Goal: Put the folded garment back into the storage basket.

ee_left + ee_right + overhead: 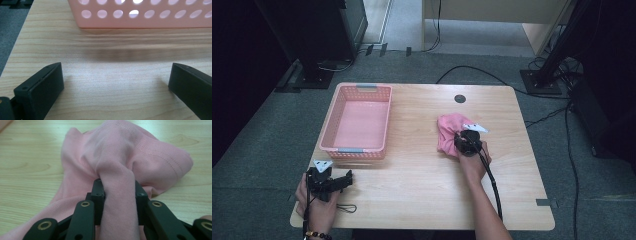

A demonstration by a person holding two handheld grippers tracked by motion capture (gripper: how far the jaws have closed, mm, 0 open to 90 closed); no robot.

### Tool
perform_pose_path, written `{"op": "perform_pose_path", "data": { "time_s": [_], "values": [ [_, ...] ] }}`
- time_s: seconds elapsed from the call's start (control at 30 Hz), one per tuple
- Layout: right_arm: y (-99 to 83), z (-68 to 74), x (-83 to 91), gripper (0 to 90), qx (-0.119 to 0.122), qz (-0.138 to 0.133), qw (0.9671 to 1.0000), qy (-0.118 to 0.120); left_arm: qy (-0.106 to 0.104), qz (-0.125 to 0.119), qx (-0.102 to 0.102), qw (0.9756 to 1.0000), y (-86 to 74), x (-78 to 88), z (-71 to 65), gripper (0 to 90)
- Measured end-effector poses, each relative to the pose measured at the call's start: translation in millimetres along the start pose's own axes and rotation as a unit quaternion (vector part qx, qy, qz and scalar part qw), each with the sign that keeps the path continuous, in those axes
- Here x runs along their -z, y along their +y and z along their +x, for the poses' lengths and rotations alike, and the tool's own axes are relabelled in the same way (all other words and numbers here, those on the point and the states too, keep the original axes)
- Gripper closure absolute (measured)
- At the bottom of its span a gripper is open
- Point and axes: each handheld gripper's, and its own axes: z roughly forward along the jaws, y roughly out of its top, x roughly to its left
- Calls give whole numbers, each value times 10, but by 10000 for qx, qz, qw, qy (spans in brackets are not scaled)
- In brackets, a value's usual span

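Observation:
A crumpled pink cloth (448, 131) lies on the wooden table right of centre. My right gripper (460, 141) is at its near edge and is shut on a raised fold of the pink cloth (140, 157); in the right gripper view the fabric is pinched between the two black jaws of my right gripper (119, 188). A pink perforated basket (333, 120) stands at the table's left, and nothing lies in it. My left gripper (347, 179) rests near the front left corner, open, with bare wood between its jaws in the left gripper view (116, 80).
The basket wall (140, 13) is just ahead of the left gripper. A round cable port (460, 98) sits at the table's far edge. Cables trail over the grey floor beyond the table. A dark stand base (314, 77) is at the far left.

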Motion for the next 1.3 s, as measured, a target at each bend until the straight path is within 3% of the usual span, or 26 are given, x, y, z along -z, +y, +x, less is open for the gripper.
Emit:
{"op": "perform_pose_path", "data": {
  "time_s": [0.63, 1.3],
  "values": [
    [307, 415, 236, 718, 167, -230, 9988, 409, -1, -9, 13, 10000, 0, -1, -2, 0],
    [539, 735, 316, 717, 192, -355, 9966, 716, -4, -16, 11, 10000, -1, -1, -3, 0]
  ]
}}
